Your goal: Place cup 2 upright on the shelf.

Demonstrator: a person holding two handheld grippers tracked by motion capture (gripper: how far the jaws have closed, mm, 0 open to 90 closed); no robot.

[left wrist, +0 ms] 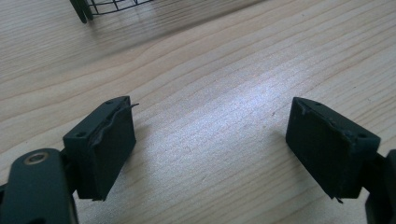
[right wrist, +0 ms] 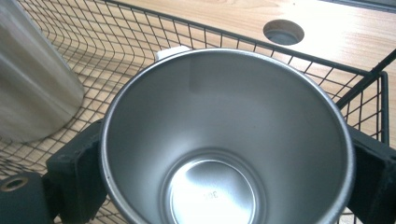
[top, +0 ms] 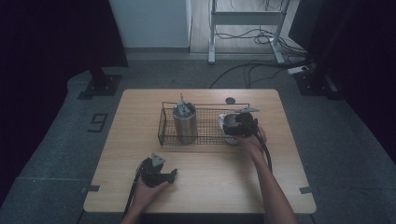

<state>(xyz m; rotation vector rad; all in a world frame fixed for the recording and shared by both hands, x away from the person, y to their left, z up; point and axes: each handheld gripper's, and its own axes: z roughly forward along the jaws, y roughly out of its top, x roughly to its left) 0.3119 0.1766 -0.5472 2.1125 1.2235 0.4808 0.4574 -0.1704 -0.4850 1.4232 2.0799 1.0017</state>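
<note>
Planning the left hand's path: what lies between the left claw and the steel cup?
Bare tabletop, then the wire basket front wall before the steel cup, as the high view shows.

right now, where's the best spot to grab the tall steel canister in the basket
Its upper wall, above the basket rim, coming level from the near side: the canister stands upright, round and straight-sided, taller than the wire. The open left gripper is free.

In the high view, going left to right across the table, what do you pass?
Left tongs resting open on the table → tall steel canister in the wire basket → right tongs gripping a steel cup.
</note>
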